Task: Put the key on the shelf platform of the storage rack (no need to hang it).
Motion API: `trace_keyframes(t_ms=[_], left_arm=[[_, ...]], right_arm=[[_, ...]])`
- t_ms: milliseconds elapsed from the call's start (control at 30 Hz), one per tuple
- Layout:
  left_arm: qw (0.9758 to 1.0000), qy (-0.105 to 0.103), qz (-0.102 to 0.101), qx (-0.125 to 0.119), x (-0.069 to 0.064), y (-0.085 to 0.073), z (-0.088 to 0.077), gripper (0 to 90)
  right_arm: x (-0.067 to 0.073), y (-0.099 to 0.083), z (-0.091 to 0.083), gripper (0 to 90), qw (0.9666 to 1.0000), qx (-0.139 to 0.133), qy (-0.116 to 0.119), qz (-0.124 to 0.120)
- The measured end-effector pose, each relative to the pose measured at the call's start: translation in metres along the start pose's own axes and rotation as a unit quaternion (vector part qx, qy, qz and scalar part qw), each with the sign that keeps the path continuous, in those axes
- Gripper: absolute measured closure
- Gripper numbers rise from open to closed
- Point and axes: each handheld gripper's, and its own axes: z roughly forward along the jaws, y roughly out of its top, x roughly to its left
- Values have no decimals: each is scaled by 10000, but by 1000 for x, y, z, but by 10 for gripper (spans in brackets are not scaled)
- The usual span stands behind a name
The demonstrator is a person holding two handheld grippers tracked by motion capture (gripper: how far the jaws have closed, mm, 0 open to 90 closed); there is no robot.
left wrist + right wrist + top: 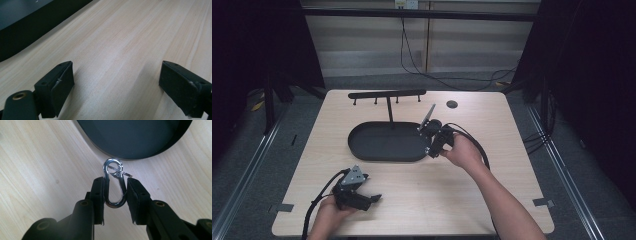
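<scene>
Snap hook [114, 182] held lengthwise in right claw [115, 191], just right of tray [362, 145]; hanger rack [387, 94] lies farther back. Left claw [116, 82] wide, idle near table [437, 190] edge.

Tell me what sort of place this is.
Probably a lab recording bench: a bare wooden table between dark curtains, cables across the floor, and a black tray with a hook rack.

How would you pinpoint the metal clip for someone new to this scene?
Start at the black oval tray mid-table, then go to its right end, where the right hand-held gripper hovers. Clamped between its pads is a carabiner clip: the lone shiny silver piece among black gear and pale wood.
</scene>
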Motion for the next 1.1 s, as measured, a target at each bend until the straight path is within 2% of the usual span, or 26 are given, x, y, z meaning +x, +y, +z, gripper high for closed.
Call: trace_keyframes(t_ms=[500, 733, 1100], left_arm=[[10000, 34, 13, -5, 0, 0, 0, 123], [10000, 37, 12, -6, 0, 0, 0, 123], [10000, 42, 11, -10, 0, 0, 0, 123]], right_arm=[[-3, 17, 7, 685, 9999, 65, -96, 19], [-6, 25, 5, 685, 9998, -90, -162, 29], [-4, 35, 9, 685, 9997, -133, -184, 4]])
